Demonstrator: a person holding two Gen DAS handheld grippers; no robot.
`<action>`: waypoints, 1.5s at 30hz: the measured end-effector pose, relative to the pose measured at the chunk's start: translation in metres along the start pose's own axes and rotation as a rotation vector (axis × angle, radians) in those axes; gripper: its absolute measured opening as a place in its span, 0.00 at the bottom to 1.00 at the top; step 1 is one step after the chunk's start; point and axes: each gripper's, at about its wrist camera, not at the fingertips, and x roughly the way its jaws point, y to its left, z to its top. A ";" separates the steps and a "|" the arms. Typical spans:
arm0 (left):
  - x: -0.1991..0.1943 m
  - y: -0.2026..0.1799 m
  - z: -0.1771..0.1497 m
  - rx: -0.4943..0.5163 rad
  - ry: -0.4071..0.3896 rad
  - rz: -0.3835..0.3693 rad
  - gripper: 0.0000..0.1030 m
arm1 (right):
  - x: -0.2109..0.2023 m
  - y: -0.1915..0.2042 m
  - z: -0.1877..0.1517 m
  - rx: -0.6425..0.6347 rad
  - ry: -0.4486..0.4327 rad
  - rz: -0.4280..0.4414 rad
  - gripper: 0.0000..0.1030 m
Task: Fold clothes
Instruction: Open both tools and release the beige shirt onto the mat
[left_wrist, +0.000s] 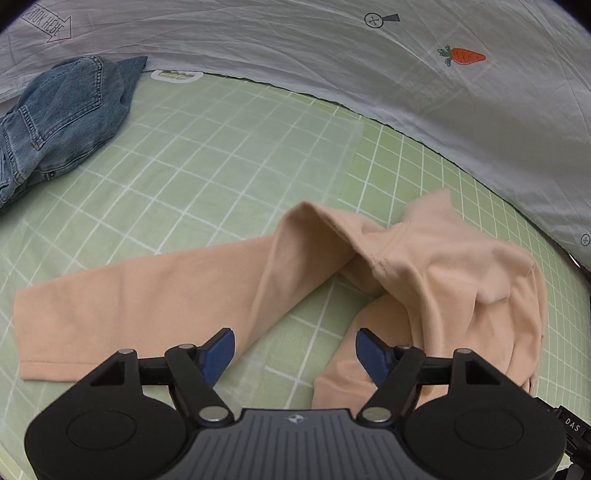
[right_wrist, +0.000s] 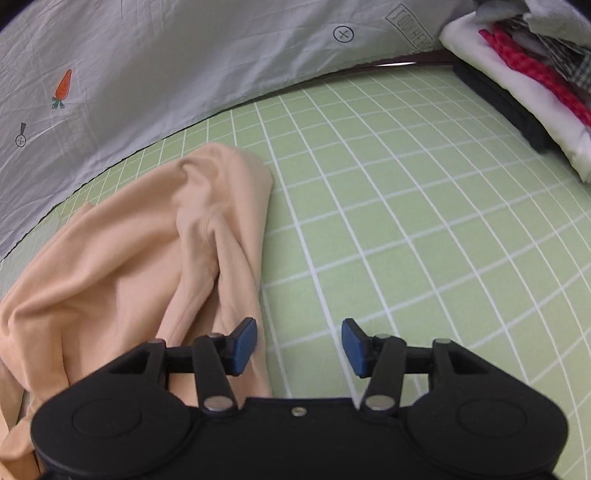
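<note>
A peach-coloured garment (left_wrist: 207, 284) lies crumpled on the green grid mat (left_wrist: 221, 147). One long sleeve or leg stretches out flat to the left, and the rest bunches up at the right (left_wrist: 461, 273). My left gripper (left_wrist: 295, 352) hovers open just above the near edge of the garment, with bare mat between its blue pads. In the right wrist view the same peach garment (right_wrist: 140, 240) fills the left half. My right gripper (right_wrist: 298, 345) is open, its left pad (right_wrist: 243, 345) over the cloth's right edge and its right pad over bare mat.
Blue denim jeans (left_wrist: 62, 110) lie heaped at the mat's far left. A stack of folded clothes (right_wrist: 524, 74), white and red among them, sits at the far right on a dark block. A grey sheet (left_wrist: 332, 55) with a carrot print hangs behind the mat.
</note>
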 end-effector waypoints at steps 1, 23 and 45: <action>-0.002 0.001 -0.005 0.001 0.004 0.002 0.71 | -0.004 -0.002 -0.009 0.003 0.010 0.005 0.52; -0.057 -0.009 -0.070 0.134 -0.014 -0.057 0.76 | -0.028 0.033 -0.076 -0.171 0.078 0.111 0.41; -0.069 -0.021 -0.115 0.080 0.004 -0.059 0.76 | -0.061 -0.099 -0.055 -0.082 -0.038 -0.072 0.36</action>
